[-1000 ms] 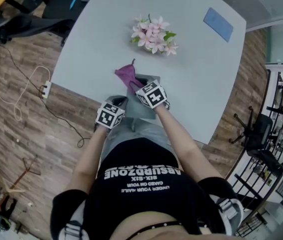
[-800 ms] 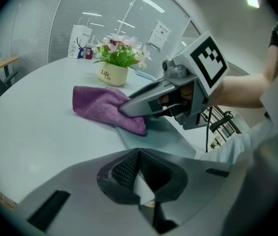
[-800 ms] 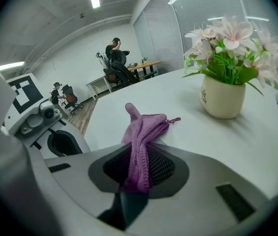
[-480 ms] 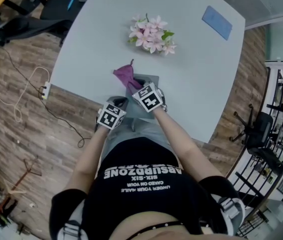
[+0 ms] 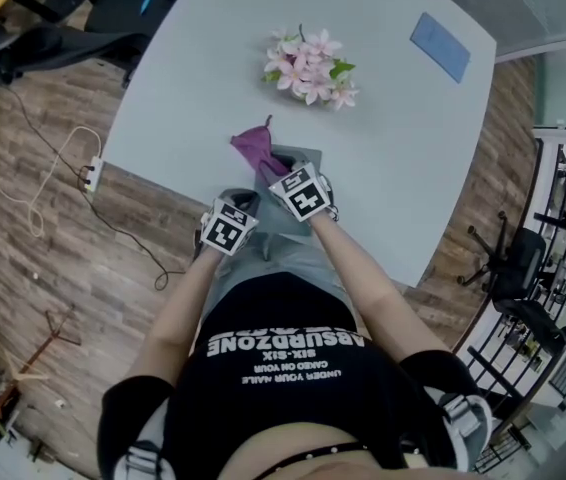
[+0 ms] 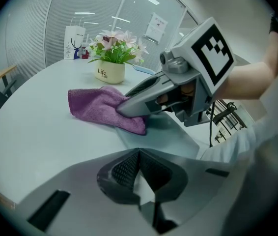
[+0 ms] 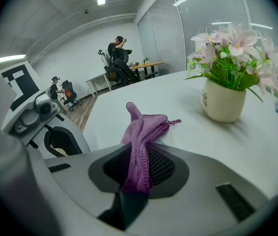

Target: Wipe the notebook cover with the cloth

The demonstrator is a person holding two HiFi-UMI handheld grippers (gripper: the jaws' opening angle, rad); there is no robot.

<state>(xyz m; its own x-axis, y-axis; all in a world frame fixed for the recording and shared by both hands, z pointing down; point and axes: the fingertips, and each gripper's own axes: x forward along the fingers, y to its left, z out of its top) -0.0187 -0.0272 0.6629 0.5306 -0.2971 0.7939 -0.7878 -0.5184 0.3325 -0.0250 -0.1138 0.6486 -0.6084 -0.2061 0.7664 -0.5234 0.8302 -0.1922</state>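
Barely anything is changing: the right gripper (image 5: 279, 168), clamping the purple microfibre cloth (image 5: 255, 146), is only sliding slightly back and forth compared with a second ago, so wiping is probably proceeding in short strokes. The cloth is trailing ahead of its jaws, from the flat grey notebook's (image 5: 308, 158) far-left corner onto the pale table (image 5: 193, 88). The left gripper (image 5: 235, 208), jaws together and empty, is sitting at the notebook's near edge.
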